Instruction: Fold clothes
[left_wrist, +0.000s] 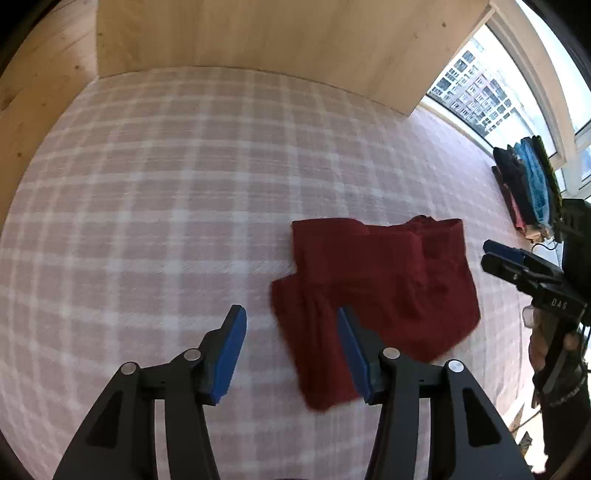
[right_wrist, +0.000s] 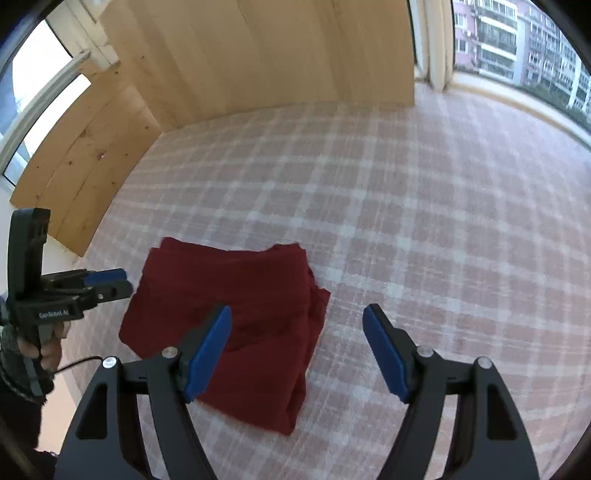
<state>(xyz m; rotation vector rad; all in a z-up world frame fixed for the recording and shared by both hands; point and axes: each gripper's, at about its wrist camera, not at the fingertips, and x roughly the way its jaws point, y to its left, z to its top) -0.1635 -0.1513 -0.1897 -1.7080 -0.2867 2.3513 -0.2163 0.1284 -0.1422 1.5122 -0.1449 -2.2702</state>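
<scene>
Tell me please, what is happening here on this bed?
A person holds a two-finger gripper in each hand and is folding clothes on a pink checked bedsheet. A dark red garment lies folded into a compact bundle. The left gripper and the right gripper both hover above it, open, gripping nothing. A stack of folded clothes sits by the window.

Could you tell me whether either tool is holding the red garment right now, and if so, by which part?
Nothing is held. The left tool and right tool are both open above the folded red garment, which lies on the plaid cover.
</scene>
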